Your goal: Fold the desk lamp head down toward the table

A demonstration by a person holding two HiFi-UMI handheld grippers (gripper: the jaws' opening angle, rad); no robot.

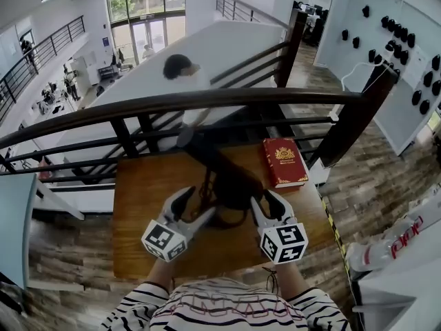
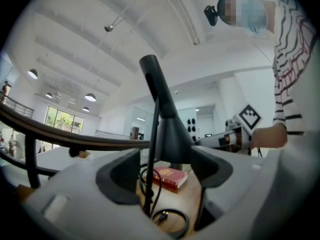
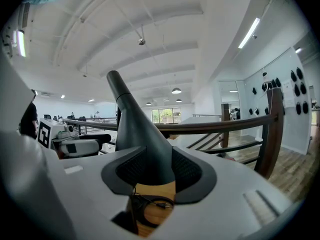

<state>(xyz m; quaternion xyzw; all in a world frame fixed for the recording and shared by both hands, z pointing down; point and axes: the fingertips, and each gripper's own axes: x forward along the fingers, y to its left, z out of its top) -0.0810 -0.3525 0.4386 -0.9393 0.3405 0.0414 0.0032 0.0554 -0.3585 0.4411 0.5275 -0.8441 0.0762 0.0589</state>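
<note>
**Head view.**
- Desk lamp [image 1: 231, 181]: dark, standing mid-bench [image 1: 138, 205] on its flared body. The stem slants up and away toward the railing [image 1: 207, 101], and the head is not yet folded down.
- Left gripper [image 1: 201, 201]: just beside the lamp's foot.
- Right gripper [image 1: 263, 196]: at the lamp's other side.
- Red book [image 1: 284, 161]: flat on the bench, near the lamp on the right.

**Left gripper view.**
- Fingers [image 2: 117, 176]: released and spread wide, with nothing pressed between them. The lamp's body stands beyond the gap, untouched.
- Cord [image 2: 172, 218]: thin, hanging down and coiling on the bench below.

**Right gripper view.**
- Fingers [image 3: 187, 171]: clenched on the lamp's flared body, one pad on each side.

**Handling note (judgement).**
- Keep the right grip firm as an anchor.
- Take the free left gripper up to the stem's upper end and close there, not on the cord.
- Press the head down in a slow arc about the hinge.
- A push made too low would likely tip the lamp rather than fold it.

**Markings.**
- Book cover: gold emblem, with lettering too small to read.
- Gripper cubes: black-and-white squares, no words.
- White item at the right edge of the head view: red lettering, illegible.
</note>
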